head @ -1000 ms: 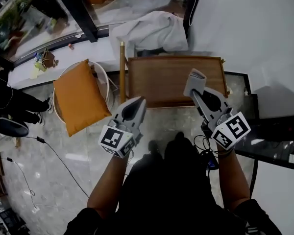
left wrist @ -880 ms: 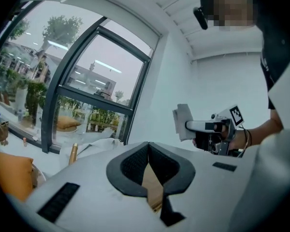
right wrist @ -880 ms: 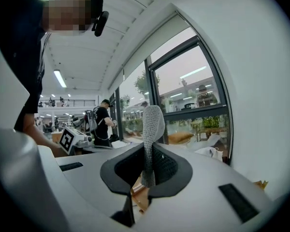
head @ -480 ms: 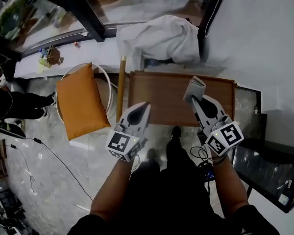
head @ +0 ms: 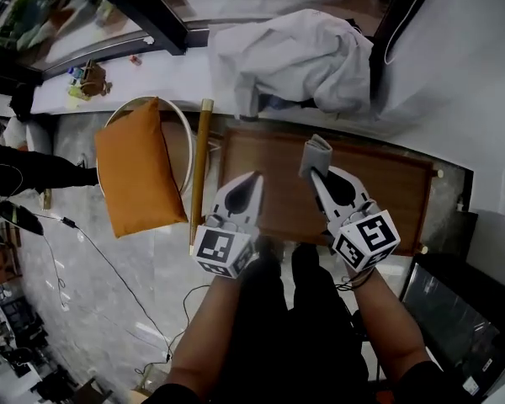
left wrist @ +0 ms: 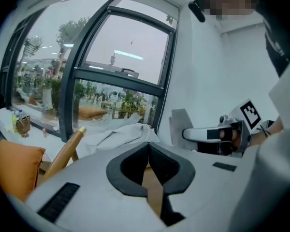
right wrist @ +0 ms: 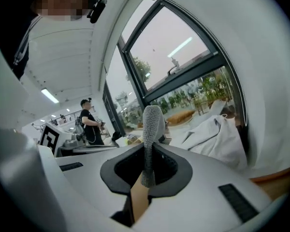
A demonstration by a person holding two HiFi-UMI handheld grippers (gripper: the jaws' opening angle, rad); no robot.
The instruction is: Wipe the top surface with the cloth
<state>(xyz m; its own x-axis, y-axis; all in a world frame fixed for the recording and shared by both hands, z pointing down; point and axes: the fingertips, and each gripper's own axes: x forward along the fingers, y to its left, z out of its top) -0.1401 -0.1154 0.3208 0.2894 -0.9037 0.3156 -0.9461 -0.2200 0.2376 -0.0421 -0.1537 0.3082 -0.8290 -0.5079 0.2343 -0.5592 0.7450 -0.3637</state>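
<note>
Pinching folded, seemingly knitted cloth (head: 316, 151), right gripper (head: 315, 173) hovers.

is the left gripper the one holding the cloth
No, the left gripper has its jaws together with nothing between them, while the grey cloth is pinched in the right gripper.

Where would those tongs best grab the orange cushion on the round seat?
The orange cushion lies broad face up, too wide to span. Probably best is its near corner, which seems to overhang the round seat and is thin enough to pinch. Come from the person's side with the left tongs, which are shut and empty.
</note>
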